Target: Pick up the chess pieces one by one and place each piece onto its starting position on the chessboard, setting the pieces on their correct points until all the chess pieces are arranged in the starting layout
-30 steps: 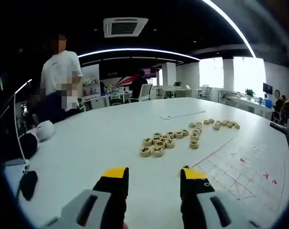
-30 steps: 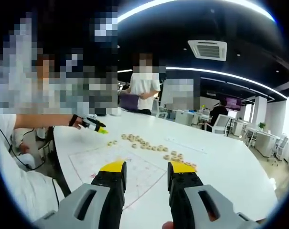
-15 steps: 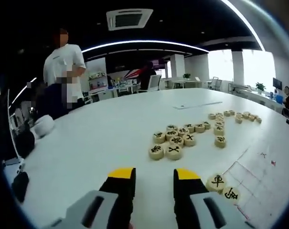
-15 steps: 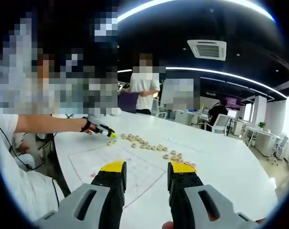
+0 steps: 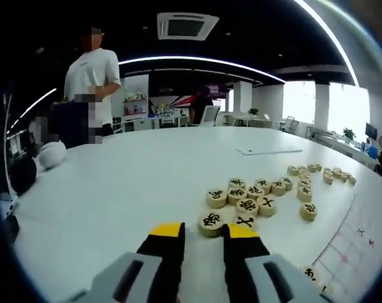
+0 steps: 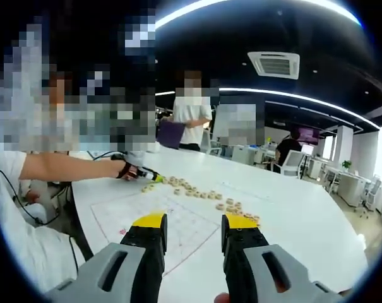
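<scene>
right tool [image 6: 192, 222]: jaws apart, nothing between | chessboard [image 6: 162, 221] on white tabletop [image 6: 292, 233] | chess pieces [image 6: 197, 192] in a row beyond | left tool [image 6: 146, 175] at row's end

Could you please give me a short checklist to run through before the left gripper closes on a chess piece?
1. Left gripper jaws apart: ok.
2. Nearest piece lies just ahead of the gap between the jaws: ok.
3. Neighbour piece clear of the right jaw: not ok, it sits right at that tip.
4. Board free for placing: ok.
5. Right gripper open and holding nothing: ok.
6. Piece's character readable: cannot tell.
</scene>
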`<action>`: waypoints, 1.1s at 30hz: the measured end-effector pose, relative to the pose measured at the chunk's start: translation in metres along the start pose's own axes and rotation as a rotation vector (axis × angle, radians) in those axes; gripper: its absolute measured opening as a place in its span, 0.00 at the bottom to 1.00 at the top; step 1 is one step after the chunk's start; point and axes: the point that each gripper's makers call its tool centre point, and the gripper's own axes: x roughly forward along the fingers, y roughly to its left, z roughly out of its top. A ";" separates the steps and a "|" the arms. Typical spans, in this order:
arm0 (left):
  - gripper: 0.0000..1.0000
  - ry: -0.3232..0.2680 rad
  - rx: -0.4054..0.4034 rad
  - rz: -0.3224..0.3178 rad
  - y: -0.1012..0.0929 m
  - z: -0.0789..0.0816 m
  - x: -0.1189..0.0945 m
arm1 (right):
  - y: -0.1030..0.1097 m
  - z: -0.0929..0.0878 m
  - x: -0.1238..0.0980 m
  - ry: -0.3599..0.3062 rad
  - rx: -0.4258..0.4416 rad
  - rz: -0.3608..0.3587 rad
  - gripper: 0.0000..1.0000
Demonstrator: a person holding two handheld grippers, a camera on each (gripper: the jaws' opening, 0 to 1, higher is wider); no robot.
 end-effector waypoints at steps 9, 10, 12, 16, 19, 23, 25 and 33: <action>0.19 -0.015 0.015 0.030 0.006 0.003 -0.013 | 0.000 0.002 -0.002 -0.006 -0.005 0.000 0.35; 0.19 -0.018 0.013 0.030 0.006 0.004 -0.015 | 0.001 0.002 -0.002 -0.007 -0.004 -0.001 0.35; 0.19 -0.023 0.016 0.022 0.003 0.007 -0.021 | 0.001 0.002 -0.002 -0.007 -0.005 -0.003 0.35; 0.19 -0.031 0.020 -0.012 -0.002 0.017 -0.031 | 0.002 0.001 -0.001 -0.004 -0.006 -0.001 0.35; 0.19 -0.010 0.021 -0.051 -0.013 0.017 -0.041 | 0.003 0.001 0.000 0.001 -0.008 0.002 0.35; 0.19 -0.034 0.065 -0.105 -0.026 0.027 -0.060 | 0.008 0.002 0.001 0.002 -0.019 0.015 0.35; 0.19 -0.039 0.077 -0.124 -0.030 0.029 -0.069 | 0.009 0.002 0.001 0.004 -0.022 0.018 0.35; 0.19 -0.050 0.094 -0.211 -0.050 0.021 -0.111 | 0.010 0.001 0.001 0.009 -0.026 0.026 0.35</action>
